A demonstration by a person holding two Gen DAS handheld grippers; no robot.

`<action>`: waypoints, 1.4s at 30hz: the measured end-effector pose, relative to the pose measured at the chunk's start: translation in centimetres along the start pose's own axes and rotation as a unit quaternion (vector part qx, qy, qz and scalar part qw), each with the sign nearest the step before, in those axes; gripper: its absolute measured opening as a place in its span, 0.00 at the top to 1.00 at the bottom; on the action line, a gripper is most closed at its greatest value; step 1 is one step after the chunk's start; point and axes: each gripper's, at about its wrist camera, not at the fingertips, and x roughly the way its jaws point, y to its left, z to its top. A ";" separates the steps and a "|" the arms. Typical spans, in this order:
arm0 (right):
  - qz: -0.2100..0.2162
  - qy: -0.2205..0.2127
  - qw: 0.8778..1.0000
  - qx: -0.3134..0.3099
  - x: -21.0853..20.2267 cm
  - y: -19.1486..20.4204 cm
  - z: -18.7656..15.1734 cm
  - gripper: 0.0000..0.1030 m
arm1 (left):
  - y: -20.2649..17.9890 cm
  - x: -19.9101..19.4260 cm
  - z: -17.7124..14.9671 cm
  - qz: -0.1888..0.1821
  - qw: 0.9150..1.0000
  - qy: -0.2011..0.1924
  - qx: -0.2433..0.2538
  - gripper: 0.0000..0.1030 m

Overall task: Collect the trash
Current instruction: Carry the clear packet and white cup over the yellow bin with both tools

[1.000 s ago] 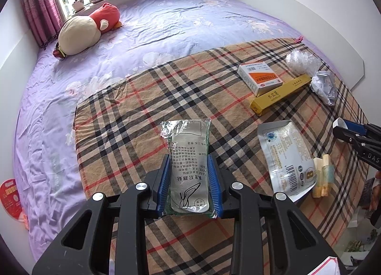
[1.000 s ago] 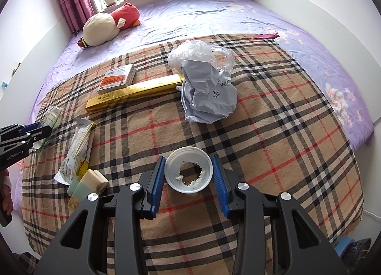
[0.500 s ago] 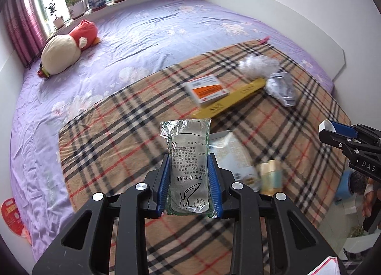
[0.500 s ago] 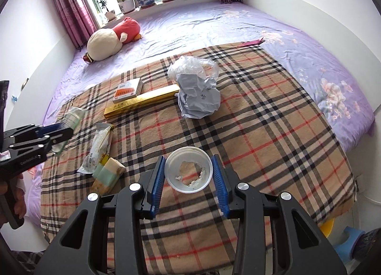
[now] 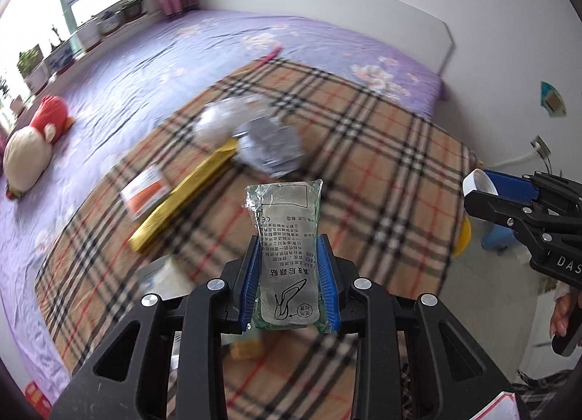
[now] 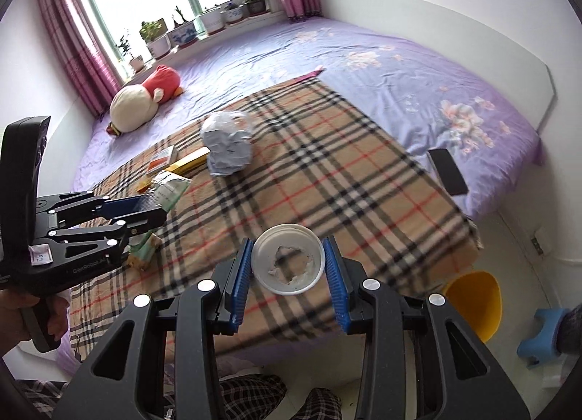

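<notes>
Pinched at its lower sides, the clear packet (image 5: 287, 256) in the left tongs (image 5: 289, 283) looks light and floppy, while the right tongs (image 6: 289, 265) clamp a thin, crushable white cup (image 6: 287, 260) across its rim.

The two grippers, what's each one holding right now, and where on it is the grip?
Left gripper clamps the clear printed packet by its lower side edges. Right gripper holds the white torn lid across its rim.
</notes>
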 end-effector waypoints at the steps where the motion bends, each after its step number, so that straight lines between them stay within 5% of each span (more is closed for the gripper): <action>1: -0.004 -0.002 1.000 0.007 -0.4 -0.7 -0.3 0.61 | -1.0 0.2 0.4 -0.006 1.000 0.000 0.011 0.70; 14: -0.054 -0.017 0.993 0.103 -4.5 -11.0 -4.5 0.61 | -12.9 2.6 3.4 -0.064 0.991 0.013 0.118 0.70; 25: -0.099 -0.001 0.977 0.191 -6.0 -23.5 -10.0 0.61 | -26.2 7.6 5.6 -0.130 0.965 0.045 0.222 0.70; 33: -0.103 0.016 0.969 0.222 -4.3 -30.8 -12.8 0.61 | -34.4 13.4 5.6 -0.160 0.946 0.085 0.270 0.70; 42: -0.082 0.059 0.968 0.231 0.9 -37.3 -15.6 0.61 | -38.4 21.3 5.0 -0.155 0.934 0.144 0.288 0.70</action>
